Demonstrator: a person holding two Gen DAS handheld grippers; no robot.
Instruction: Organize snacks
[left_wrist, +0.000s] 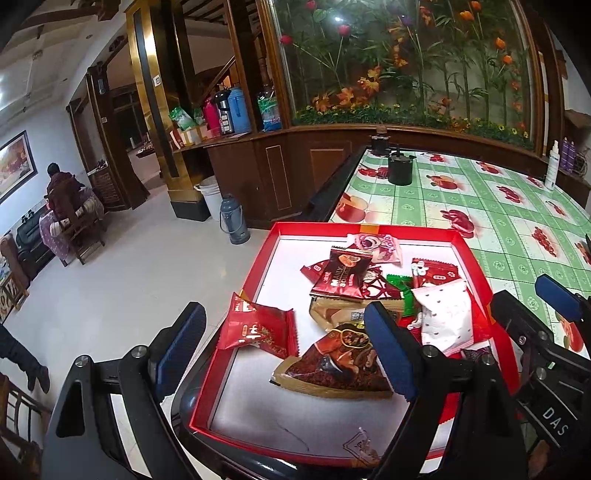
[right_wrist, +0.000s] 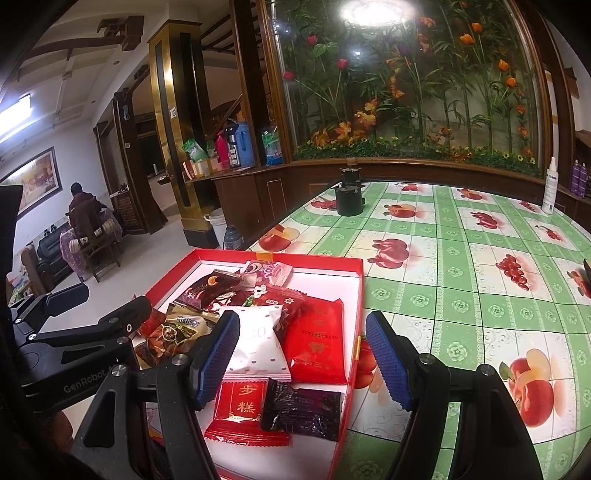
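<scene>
Both claws hover released and empty over the near end of the red tray (left_wrist: 458, 236), so this looks like the pause before a pick. Nearest the left claw (left_wrist: 284, 343), a brown wedge packet (left_wrist: 332, 373) lies just below and between its pads, with a red packet (left_wrist: 258, 325) just beyond. The right claw (right_wrist: 301, 358) straddles the tray's right wall; a white dotted packet (right_wrist: 258, 347) lies beside its left pad (not touching, I judge). Next it must descend and close on one. Farther out, the bench (right_wrist: 461, 266) lies bare.
</scene>
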